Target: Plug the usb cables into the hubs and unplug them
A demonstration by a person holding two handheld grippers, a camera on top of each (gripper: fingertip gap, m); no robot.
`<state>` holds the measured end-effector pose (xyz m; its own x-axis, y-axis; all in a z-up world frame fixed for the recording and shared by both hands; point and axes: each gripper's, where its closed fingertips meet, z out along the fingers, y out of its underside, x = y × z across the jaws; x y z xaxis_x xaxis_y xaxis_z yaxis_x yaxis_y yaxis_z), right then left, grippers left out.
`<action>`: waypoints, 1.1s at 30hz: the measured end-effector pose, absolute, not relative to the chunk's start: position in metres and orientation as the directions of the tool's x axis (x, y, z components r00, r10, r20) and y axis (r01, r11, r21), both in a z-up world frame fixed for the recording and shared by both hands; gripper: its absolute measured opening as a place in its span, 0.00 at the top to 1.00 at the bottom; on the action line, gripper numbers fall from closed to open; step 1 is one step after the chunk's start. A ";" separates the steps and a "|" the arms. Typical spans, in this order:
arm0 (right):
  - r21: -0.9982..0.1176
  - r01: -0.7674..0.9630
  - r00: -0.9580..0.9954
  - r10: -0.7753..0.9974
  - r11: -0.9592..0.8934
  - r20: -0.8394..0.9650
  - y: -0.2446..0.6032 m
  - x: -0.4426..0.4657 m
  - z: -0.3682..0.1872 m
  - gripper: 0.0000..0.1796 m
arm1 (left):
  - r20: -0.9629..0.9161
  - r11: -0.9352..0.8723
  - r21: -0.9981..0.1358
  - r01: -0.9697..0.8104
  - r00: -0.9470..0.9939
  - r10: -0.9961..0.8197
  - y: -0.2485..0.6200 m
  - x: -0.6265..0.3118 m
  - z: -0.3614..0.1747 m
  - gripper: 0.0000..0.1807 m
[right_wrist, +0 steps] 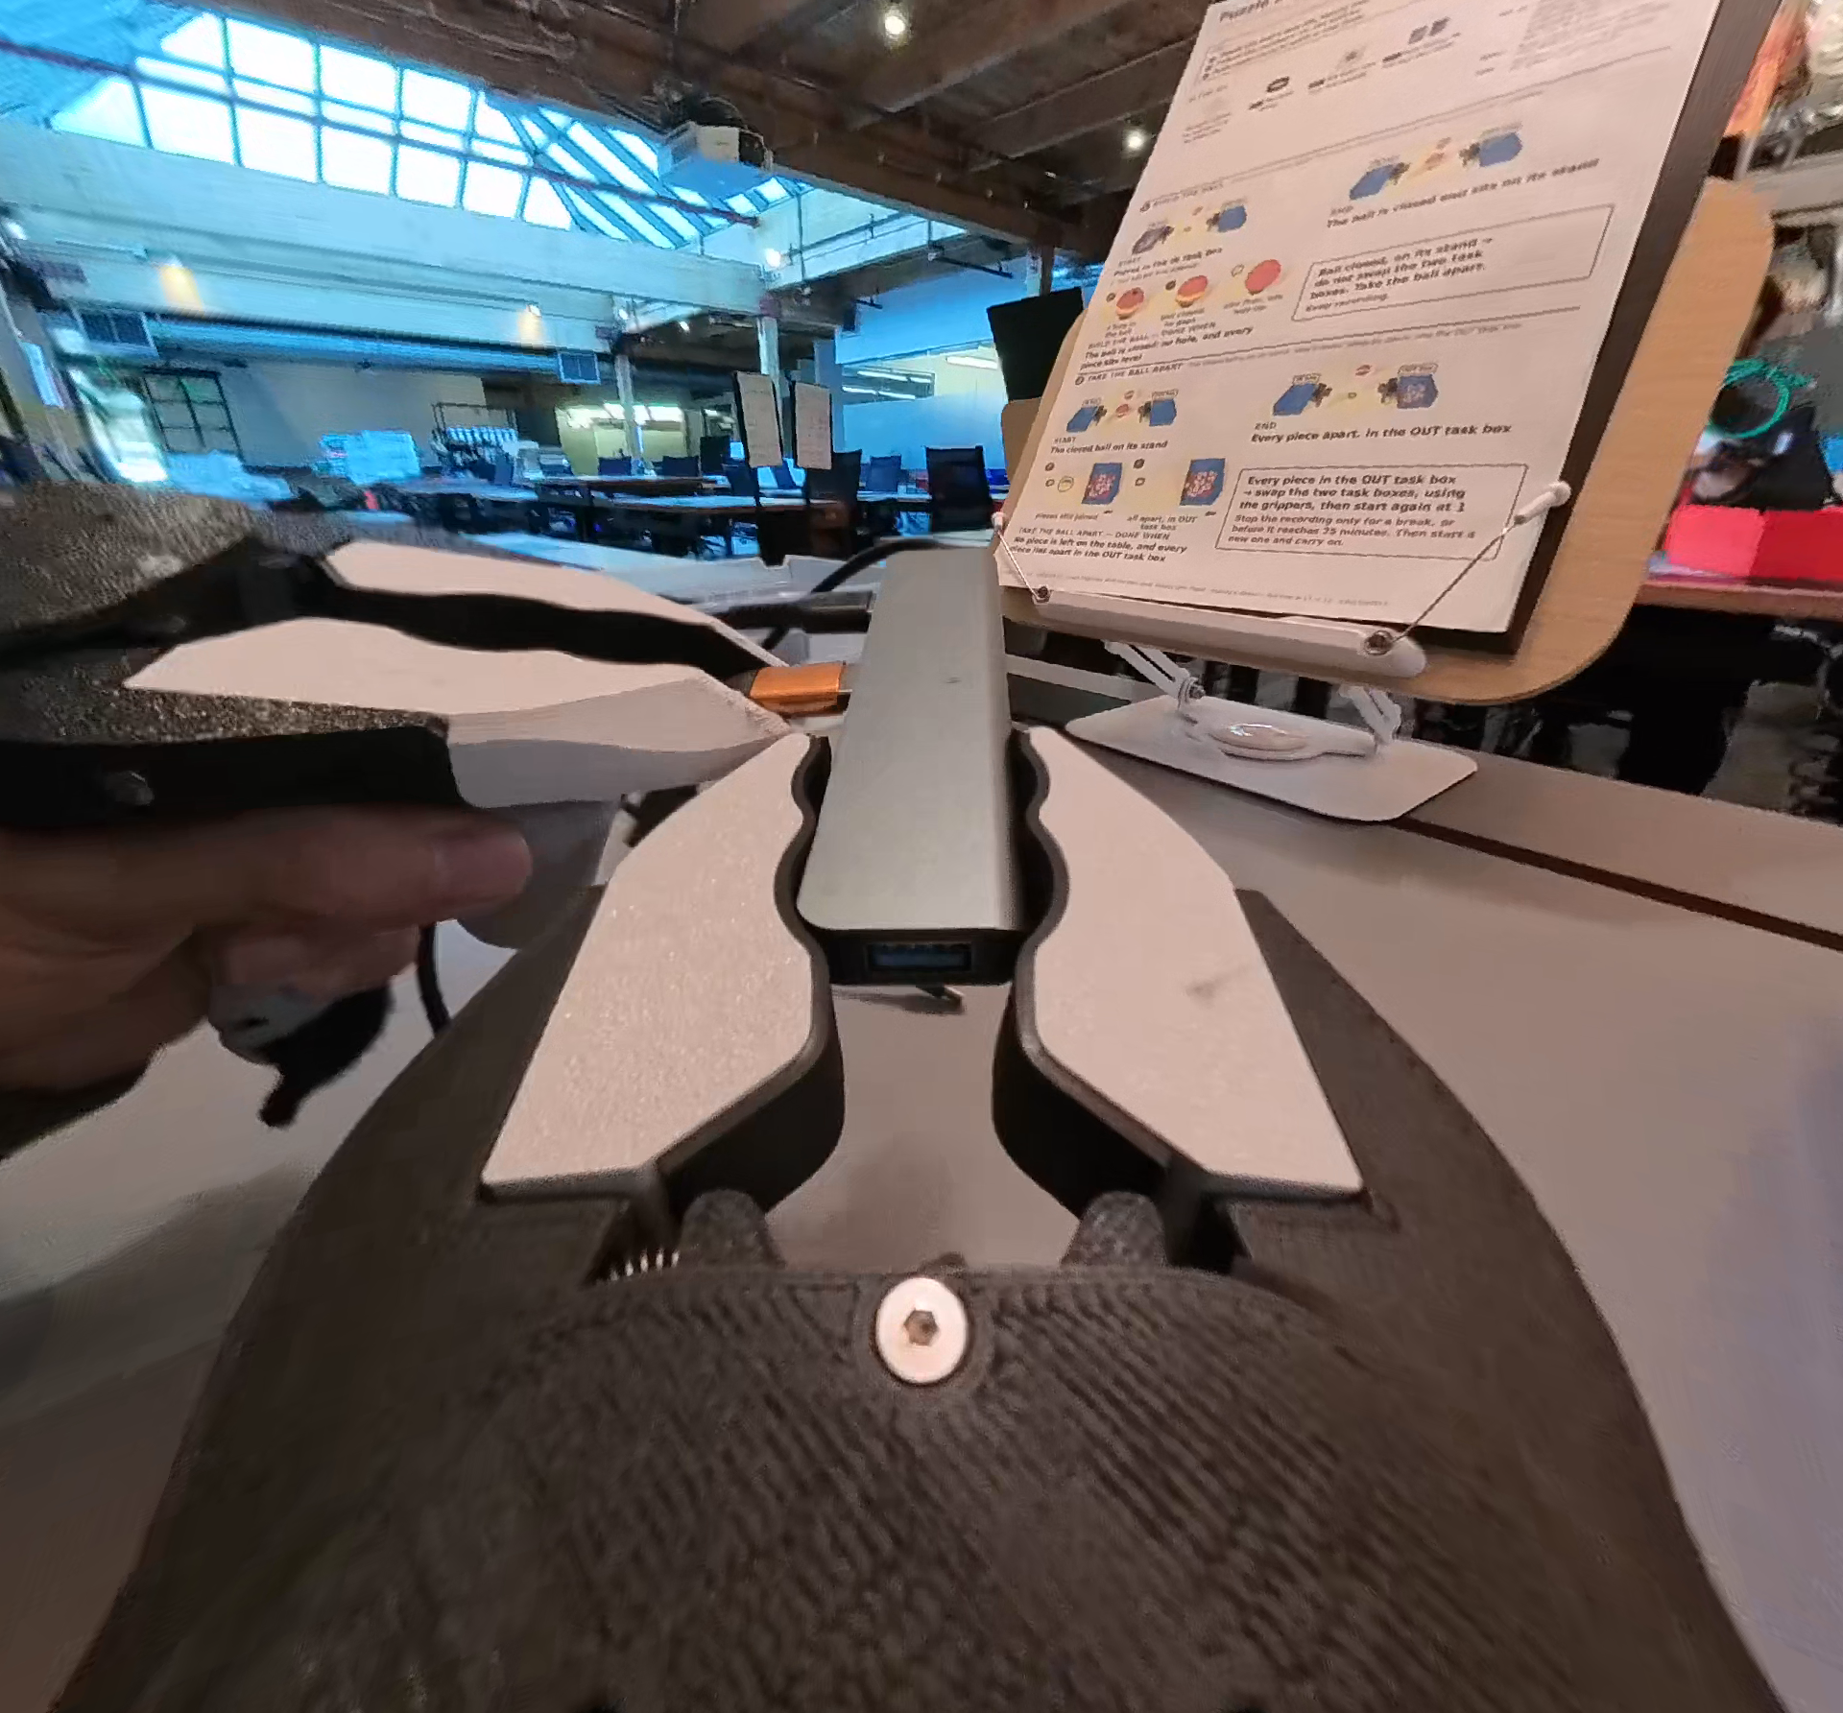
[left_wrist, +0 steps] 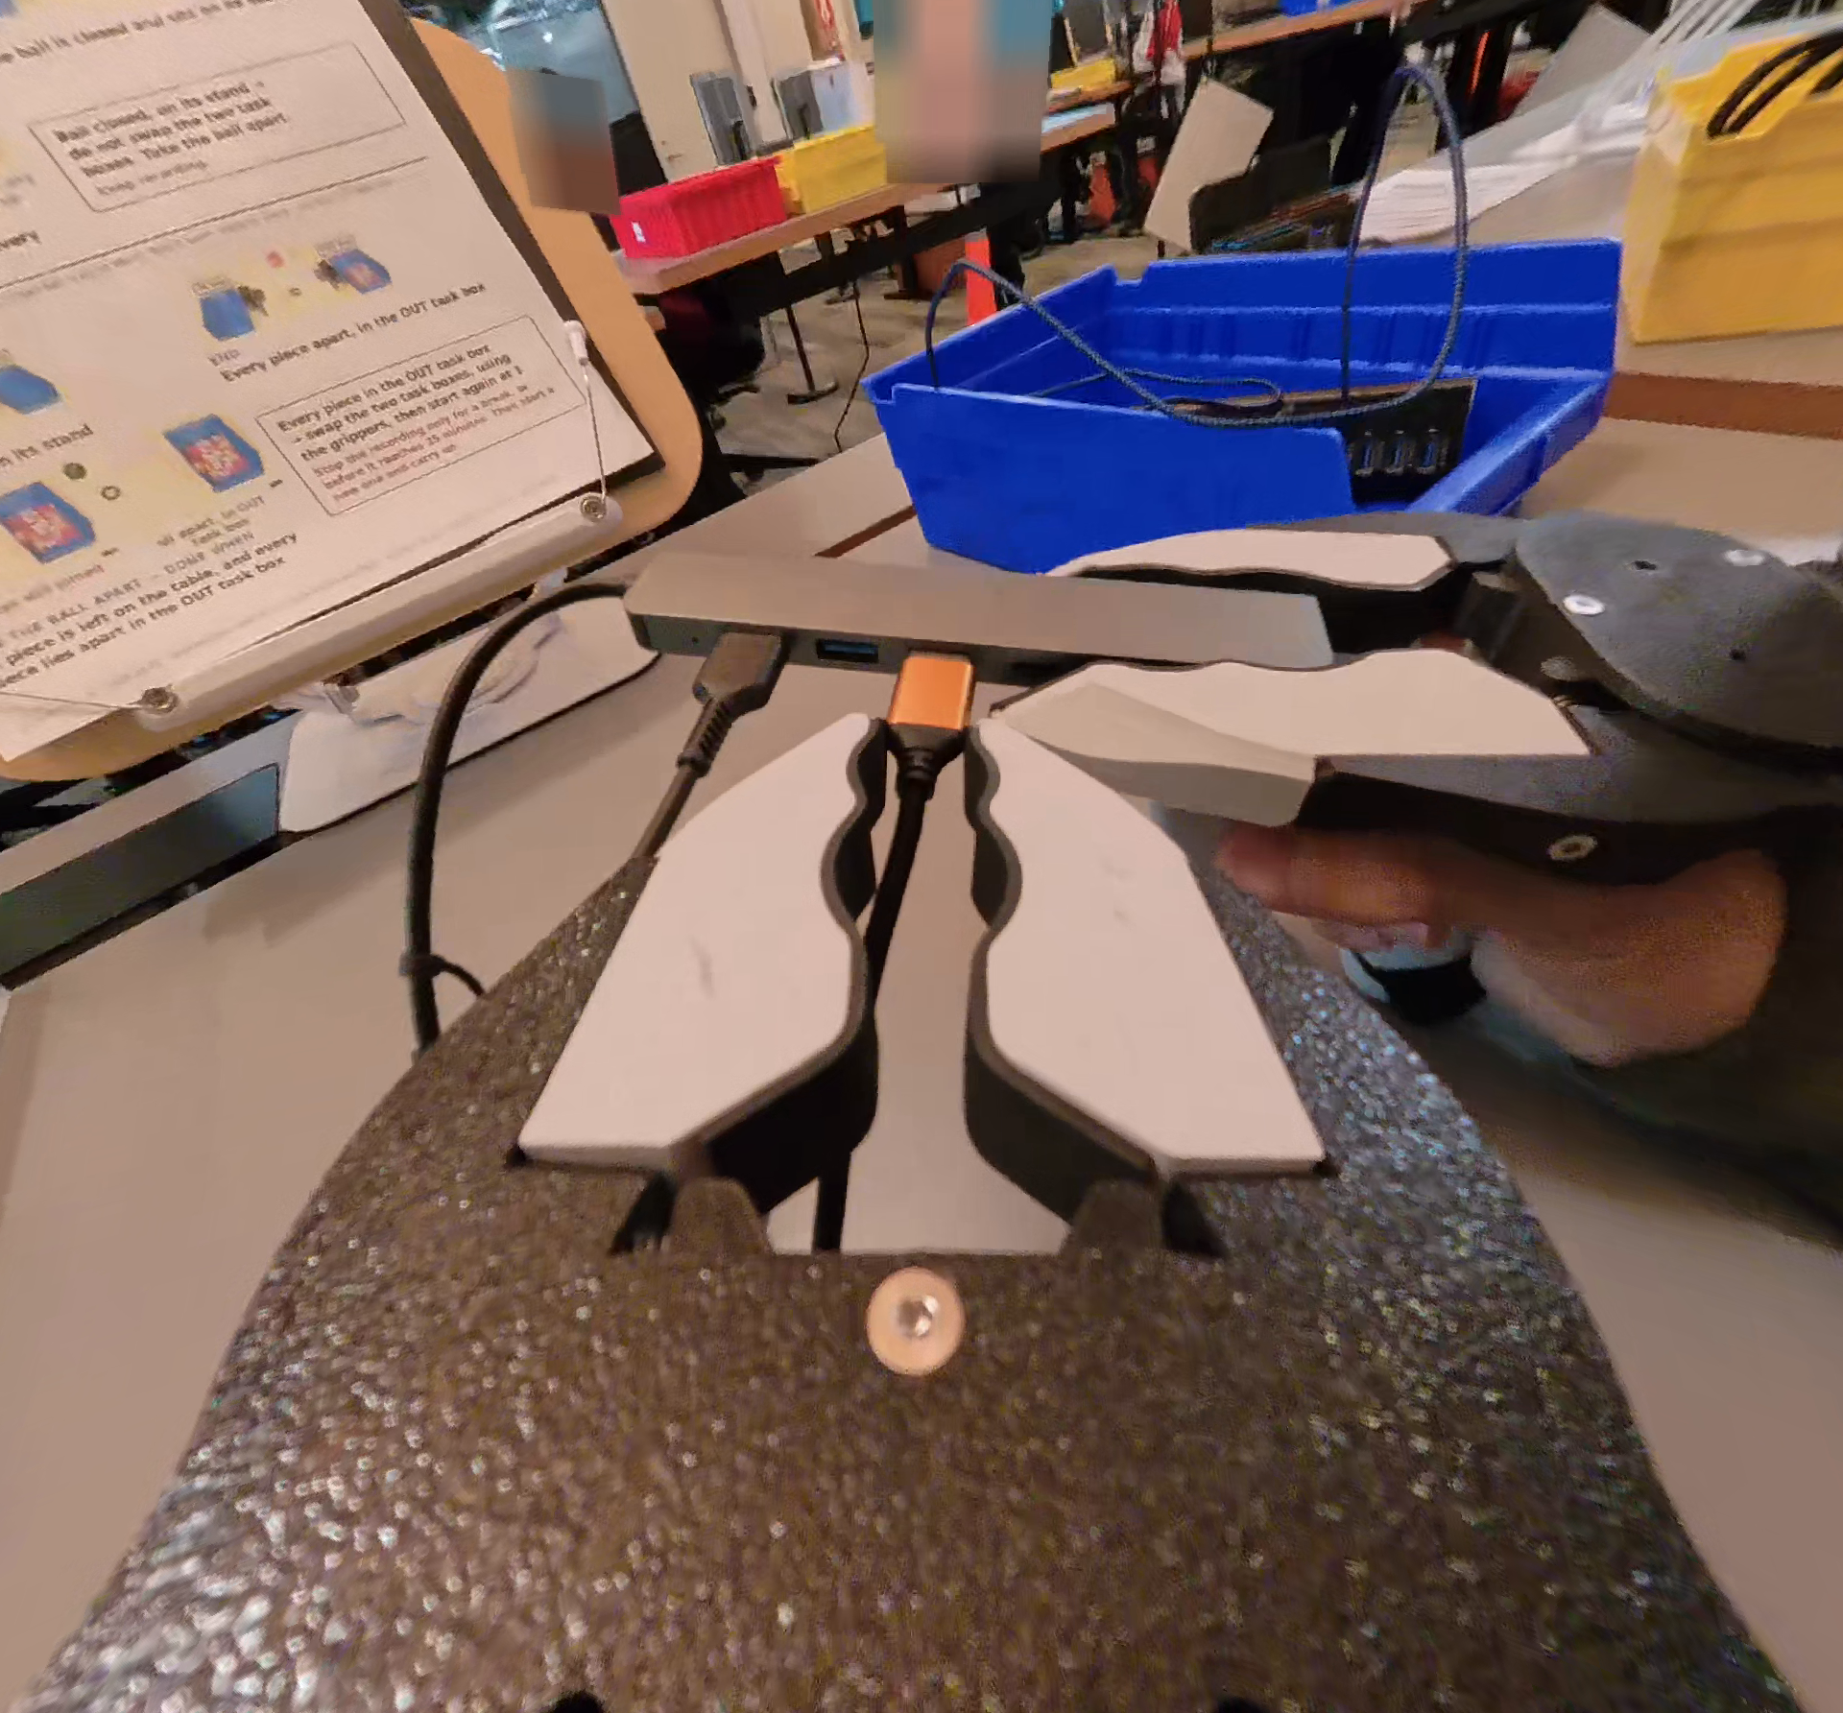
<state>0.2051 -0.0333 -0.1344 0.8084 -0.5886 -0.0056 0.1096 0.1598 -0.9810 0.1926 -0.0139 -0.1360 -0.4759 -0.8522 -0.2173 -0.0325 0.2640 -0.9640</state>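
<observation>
Grey table [left_wrist: 150, 1117] w/ blue bin [left_wrist: 1127, 479], white doc stand [right_wrist: 1267, 758].

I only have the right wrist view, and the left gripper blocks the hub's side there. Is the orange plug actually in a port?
Observer: Yes. In the left wrist view the orange plug sits in a side port of the hub, with its metal tip out of sight.
Operator: Is anything else plugged in on that side?
Observer: A black plug sits nearer the hub's far end, with an empty blue port between it and the orange one.
Operator: Where are the left fingers?
Observer: The left gripper has its fingers on either side of the black cable, just behind the orange plug. I cannot tell whether they pinch it.
</observation>
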 end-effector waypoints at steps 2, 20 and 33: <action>-0.977 0.077 0.819 -0.571 0.198 -0.051 -0.035 0.205 -0.133 0.81 | -0.201 0.234 -0.972 -0.010 -0.479 -0.854 -0.017 0.193 -0.132 0.93; -0.990 0.082 0.780 -0.625 0.119 -0.010 -0.034 0.209 -0.140 0.81 | -0.238 0.307 -0.950 -0.050 -0.523 -0.818 -0.014 0.201 -0.142 0.93; -0.990 0.075 0.783 -0.621 0.122 -0.017 -0.035 0.211 -0.140 0.80 | -0.321 0.398 -0.917 -0.026 -0.544 -0.775 -0.016 0.201 -0.136 0.93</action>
